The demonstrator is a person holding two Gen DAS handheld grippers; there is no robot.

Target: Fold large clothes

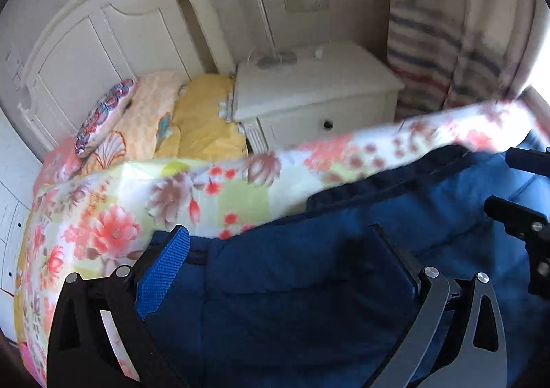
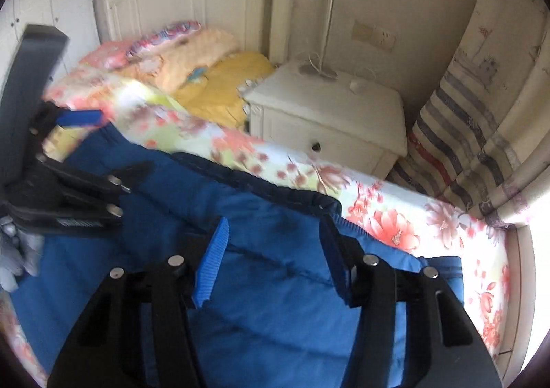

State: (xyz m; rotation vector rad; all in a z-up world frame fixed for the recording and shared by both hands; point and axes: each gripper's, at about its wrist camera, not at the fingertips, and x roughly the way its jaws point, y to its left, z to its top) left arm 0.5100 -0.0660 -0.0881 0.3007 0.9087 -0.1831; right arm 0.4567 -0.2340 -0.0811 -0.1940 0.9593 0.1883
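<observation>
Left wrist view: left gripper point(image 1: 275, 260) spread wide over blue padded garment point(image 1: 309, 302), nothing pinched; garment spread on floral bed point(image 1: 103, 216), dark ribbed hem point(image 1: 378, 178) toward far edge beside nightstand point(image 1: 309, 95).

Right wrist view: right gripper point(image 2: 275, 260) likewise agape above the garment point(image 2: 257, 319), empty. Left gripper point(image 2: 86, 195) blurred near bed's left edge. Risk judged: slick quilted cloth slipping from a shallow pinch, fold landing crooked.

A white wooden nightstand point(image 2: 326, 112) stood beside the bed, just past a crumpled yellow blanket point(image 1: 206, 119). A white panelled headboard point(image 1: 103, 40) rose behind a floral-patterned pillow point(image 1: 103, 116). Striped curtains point(image 2: 464, 133) hung at the right.
</observation>
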